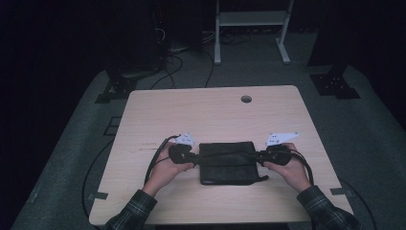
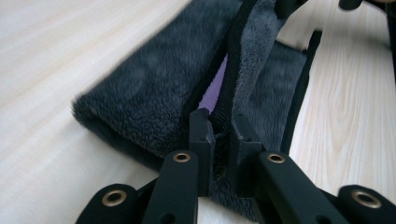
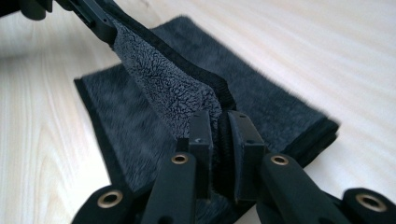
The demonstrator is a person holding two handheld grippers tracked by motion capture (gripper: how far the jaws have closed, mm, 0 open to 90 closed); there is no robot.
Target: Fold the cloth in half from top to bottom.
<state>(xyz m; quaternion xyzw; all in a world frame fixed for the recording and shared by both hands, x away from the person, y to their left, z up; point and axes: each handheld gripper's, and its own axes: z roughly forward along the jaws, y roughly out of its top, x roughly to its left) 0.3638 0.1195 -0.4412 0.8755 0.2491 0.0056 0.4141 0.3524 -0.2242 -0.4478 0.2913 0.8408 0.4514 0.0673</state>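
- A dark grey fleece cloth (image 1: 226,164) lies folded near the front middle of a pale wooden table (image 1: 210,112).
- The left gripper (image 2: 219,140) is clamped on the cloth's upper edge at its left end.
- The right gripper (image 3: 219,140) is clamped on that edge's right end.
- Likely step: folding over the top layer, held taut.
- Next, both hands need to travel together, then let go.

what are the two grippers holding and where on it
Both hold the dark grey fleecy folded cloth: left gripper and right gripper each pinch its black-trimmed edge at opposite ends.
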